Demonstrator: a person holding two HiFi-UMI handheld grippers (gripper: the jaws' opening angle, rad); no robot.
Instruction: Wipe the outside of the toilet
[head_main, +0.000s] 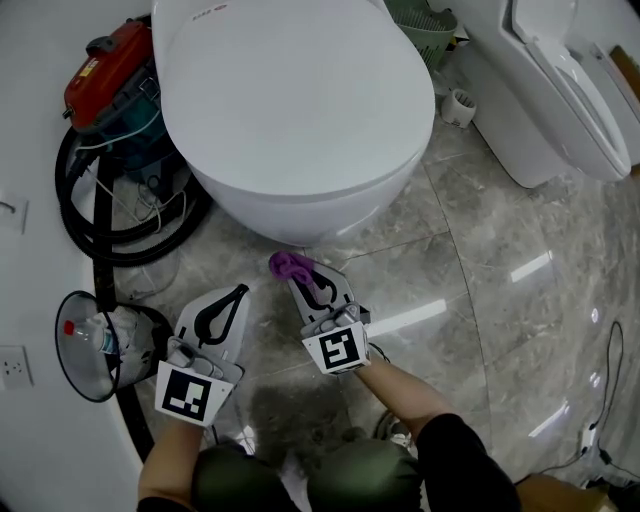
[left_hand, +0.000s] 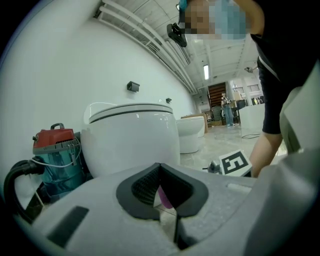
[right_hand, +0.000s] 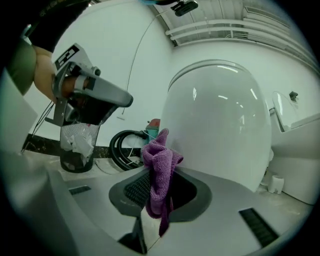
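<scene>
Underfoot, a grey polished marble-tile floor (head_main: 480, 260), bare and roomy ahead and to the right. Straight in front of both tools, the task's thing: a large white oval toilet with its lid down (head_main: 300, 100), not yet touched, with a bulging bowl overhanging the floor and so probably calling for a reach in under its curved front edge. Further right, a second white toilet (head_main: 560, 90), well apart, with an open lane of floor between the two. Tighter on the left: a red-and-teal canister vacuum cleaner (head_main: 110, 80) just beside the bowl, with a coiled black hose (head_main: 90, 230) lying along that side of the base, likely to hamper any sweep round that flank. Nearer, a small round black waste bin with crumpled rubbish inside (head_main: 95, 345), just beside the left tool (head_main: 238, 292). Holds that tool low, pressed together at the tips on nothing, apparently idle and out of the way. Points the right tool (head_main: 308, 283) at the lower front of the bowl, clamped on a bunched purple microfibre cloth (right_hand: 160, 165), with the wad standing proud of the tips, presumably so that fabric and not plastic meets the porcelain. Near the bowl, short of contact.
</scene>
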